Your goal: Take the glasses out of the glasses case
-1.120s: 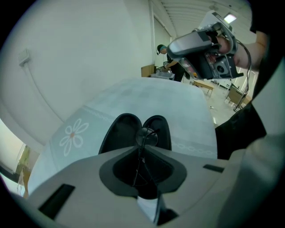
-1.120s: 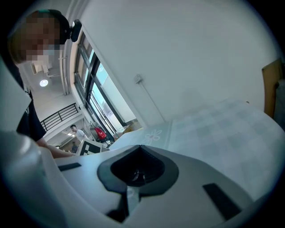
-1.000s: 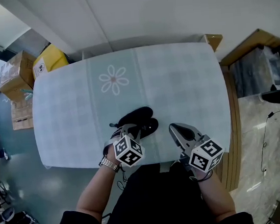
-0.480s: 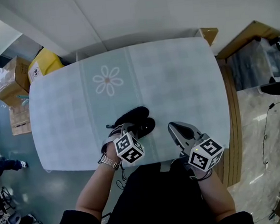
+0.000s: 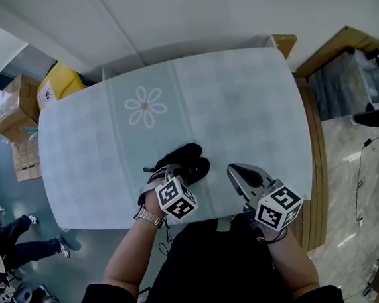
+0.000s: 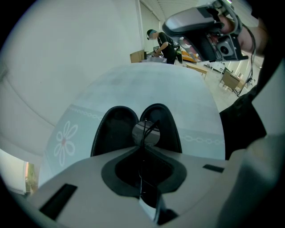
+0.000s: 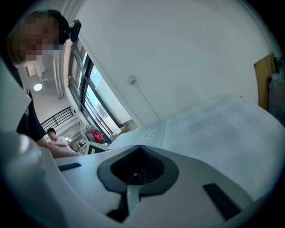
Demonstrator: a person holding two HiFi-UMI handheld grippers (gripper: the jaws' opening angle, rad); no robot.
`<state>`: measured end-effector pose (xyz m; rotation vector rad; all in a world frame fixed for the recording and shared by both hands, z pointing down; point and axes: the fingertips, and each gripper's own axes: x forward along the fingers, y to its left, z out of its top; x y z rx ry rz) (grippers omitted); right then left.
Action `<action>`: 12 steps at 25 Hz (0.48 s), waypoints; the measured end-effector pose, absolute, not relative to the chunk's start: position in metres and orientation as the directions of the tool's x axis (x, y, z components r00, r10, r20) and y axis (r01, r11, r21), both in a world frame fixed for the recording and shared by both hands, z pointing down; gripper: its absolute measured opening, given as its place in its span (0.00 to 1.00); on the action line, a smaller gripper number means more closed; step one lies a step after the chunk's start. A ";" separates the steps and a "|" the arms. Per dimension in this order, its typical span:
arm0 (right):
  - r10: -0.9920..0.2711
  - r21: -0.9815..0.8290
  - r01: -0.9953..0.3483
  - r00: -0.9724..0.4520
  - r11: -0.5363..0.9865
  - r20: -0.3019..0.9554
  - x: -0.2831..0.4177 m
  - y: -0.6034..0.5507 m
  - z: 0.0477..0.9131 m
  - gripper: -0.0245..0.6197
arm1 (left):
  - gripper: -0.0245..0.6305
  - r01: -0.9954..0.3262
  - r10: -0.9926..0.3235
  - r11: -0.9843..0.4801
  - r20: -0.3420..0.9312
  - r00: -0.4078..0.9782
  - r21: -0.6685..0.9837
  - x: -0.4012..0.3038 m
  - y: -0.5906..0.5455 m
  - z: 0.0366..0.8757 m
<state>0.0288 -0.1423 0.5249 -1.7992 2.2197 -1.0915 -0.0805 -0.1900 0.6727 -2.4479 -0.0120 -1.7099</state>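
Observation:
A black glasses case (image 5: 189, 159) lies open on the pale table (image 5: 239, 109), near its front edge. In the left gripper view both halves of the case (image 6: 113, 129) gape right ahead of the jaws. My left gripper (image 6: 143, 149) is shut on the thin-framed glasses (image 6: 146, 132); one round lens sticks up between the two case halves. In the head view the left gripper (image 5: 169, 181) sits at the near side of the case. My right gripper (image 5: 240, 174) hovers to the right of the case, shut with nothing in it, and the right gripper (image 7: 139, 153) points across the table.
A flower print (image 5: 144, 108) marks the tablecloth left of centre. Cardboard boxes (image 5: 15, 104) and a yellow box (image 5: 60, 85) stand on the floor at the far left. Wooden furniture (image 5: 340, 53) flanks the table's right side. A person's legs (image 5: 25, 250) show at lower left.
My left gripper has shifted slightly to the right by the case. The right gripper has stayed put. A person has walked into view on the floor at lower left.

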 end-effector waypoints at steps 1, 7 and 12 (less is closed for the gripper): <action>-0.881 -0.565 -0.823 -0.309 0.058 0.359 0.028 -0.143 0.524 0.07 | 0.10 0.096 -0.086 -0.987 0.933 0.349 -0.126 -0.080 -0.190 0.673; -0.876 -0.566 -0.821 -0.322 0.070 0.360 0.025 -0.145 0.524 0.07 | 0.10 0.087 -0.115 -0.984 0.923 0.368 -0.157 -0.081 -0.193 0.671; -0.875 -0.562 -0.824 -0.322 0.071 0.362 0.027 -0.140 0.523 0.07 | 0.08 0.052 -0.150 -0.982 0.911 0.385 -0.184 -0.084 -0.196 0.666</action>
